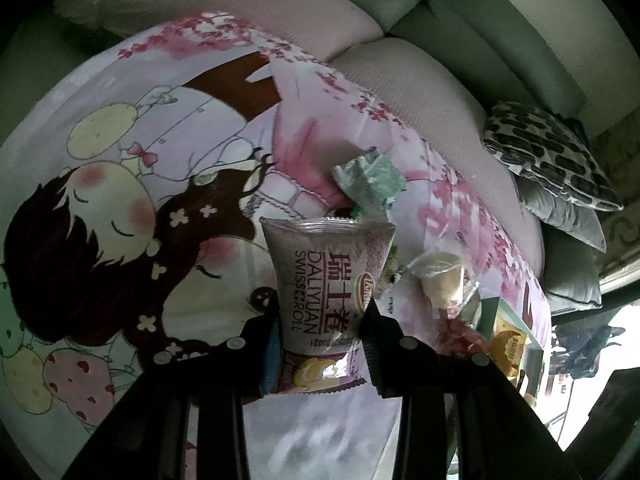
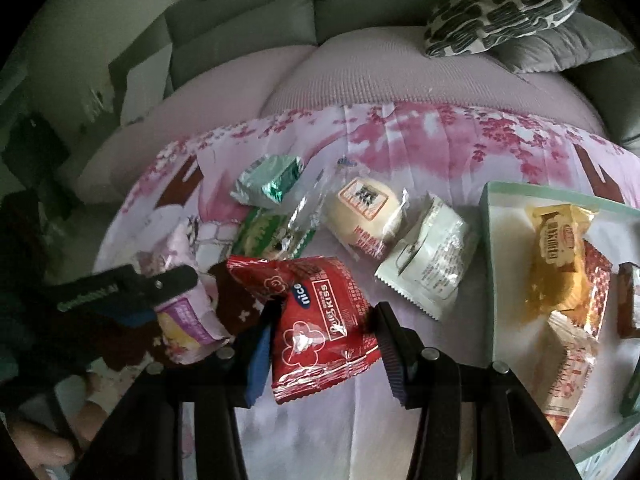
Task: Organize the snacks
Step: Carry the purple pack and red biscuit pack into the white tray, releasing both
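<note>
Both tools carry a snack, likely bound for the green-rimmed tray [image 2: 486, 240] on the right, where several packets are already gathered. The left tool [image 1: 320, 316] is clamped tight on a Swiss roll packet [image 1: 326, 280], gripped low so its top stands free. The right tool [image 2: 322, 332] pinches a red packet [image 2: 320, 320] by its middle — held above the cartoon-printed sheet [image 2: 400, 148], where loose snacks lie scattered.
</note>
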`<state>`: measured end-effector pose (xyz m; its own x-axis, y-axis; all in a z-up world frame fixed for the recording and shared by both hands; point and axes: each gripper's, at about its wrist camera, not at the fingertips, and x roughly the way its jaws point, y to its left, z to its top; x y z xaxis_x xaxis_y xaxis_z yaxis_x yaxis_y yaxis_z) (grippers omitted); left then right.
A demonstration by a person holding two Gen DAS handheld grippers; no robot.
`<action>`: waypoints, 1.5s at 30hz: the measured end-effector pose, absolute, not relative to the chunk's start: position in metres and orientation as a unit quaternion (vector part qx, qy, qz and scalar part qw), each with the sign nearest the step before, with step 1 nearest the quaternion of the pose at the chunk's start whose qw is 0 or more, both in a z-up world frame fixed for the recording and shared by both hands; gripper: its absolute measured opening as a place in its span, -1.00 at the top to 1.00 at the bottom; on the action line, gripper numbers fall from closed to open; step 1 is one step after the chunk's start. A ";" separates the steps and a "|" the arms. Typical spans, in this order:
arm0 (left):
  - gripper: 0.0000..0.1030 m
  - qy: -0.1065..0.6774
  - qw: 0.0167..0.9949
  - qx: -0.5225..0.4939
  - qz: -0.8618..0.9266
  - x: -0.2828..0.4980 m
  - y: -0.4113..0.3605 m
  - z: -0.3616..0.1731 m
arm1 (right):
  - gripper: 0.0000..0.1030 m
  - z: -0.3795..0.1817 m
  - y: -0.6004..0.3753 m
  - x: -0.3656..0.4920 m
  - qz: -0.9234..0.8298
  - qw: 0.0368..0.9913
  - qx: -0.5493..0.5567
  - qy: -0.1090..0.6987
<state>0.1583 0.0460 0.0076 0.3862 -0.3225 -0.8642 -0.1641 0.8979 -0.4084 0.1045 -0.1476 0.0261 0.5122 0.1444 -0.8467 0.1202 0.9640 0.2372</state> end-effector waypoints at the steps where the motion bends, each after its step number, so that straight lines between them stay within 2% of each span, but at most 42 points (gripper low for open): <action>1: 0.28 0.550 0.804 -0.218 -0.052 0.158 0.043 0.009 | 0.02 0.030 -0.150 0.104 0.004 0.861 0.136 0.489; 11: 0.27 0.521 0.831 -0.168 -0.100 0.149 -0.004 0.033 | 0.01 0.052 -0.191 0.098 -0.064 0.872 0.143 0.463; 27: 0.27 0.488 0.835 -0.113 -0.227 0.123 -0.094 0.050 | 0.02 0.065 -0.318 0.064 -0.236 0.849 0.201 0.428; 40: 0.27 0.507 0.810 -0.056 -0.288 0.107 -0.166 0.025 | 0.01 0.049 -0.373 0.040 -0.283 0.816 0.258 0.433; 45: 0.27 0.525 0.789 -0.076 -0.309 0.105 -0.174 0.016 | 0.01 0.039 -0.378 0.039 -0.282 0.807 0.269 0.444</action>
